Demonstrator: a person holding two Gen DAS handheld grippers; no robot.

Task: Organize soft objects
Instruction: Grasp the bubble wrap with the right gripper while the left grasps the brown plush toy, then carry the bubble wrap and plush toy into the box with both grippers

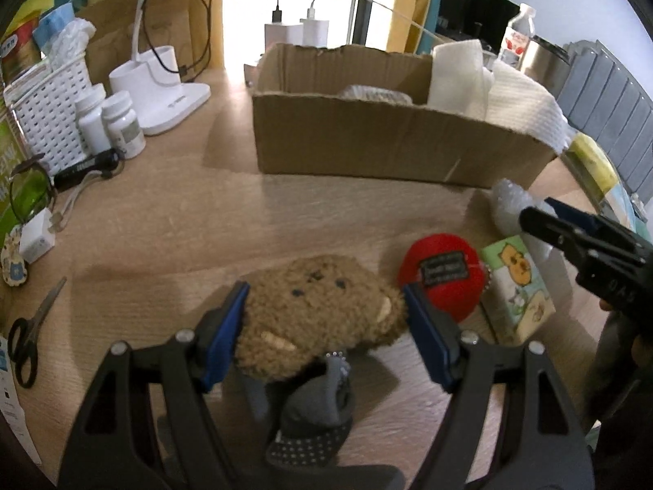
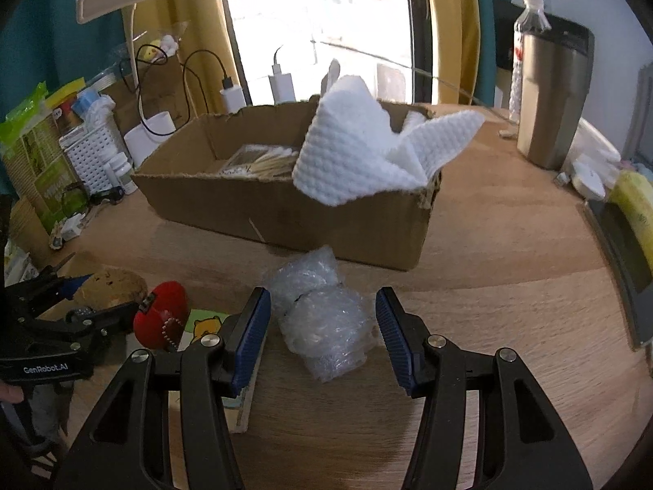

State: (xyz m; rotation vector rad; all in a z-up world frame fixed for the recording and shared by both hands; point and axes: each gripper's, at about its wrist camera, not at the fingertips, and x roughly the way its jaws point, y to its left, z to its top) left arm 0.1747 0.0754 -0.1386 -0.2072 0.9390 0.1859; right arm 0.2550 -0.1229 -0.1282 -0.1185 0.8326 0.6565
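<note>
Left gripper [image 1: 324, 310] straddles plush [image 1: 314, 314]; contact unclear.

Scissors [image 1: 30, 337], two pill bottles [image 1: 110, 122], a white lamp base [image 1: 163, 94], steel tumbler [image 2: 551, 102]

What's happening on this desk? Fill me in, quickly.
A person is sorting soft things with two handheld grippers. The left gripper is open around a brown plush toy lying on the wooden table; whether its pads touch the plush is hard to tell. The right gripper is open around a wad of bubble wrap, not yet closed on it. Behind them sits a cardboard box already holding a white textured cloth. A red plush waits beside the brown one.
</note>
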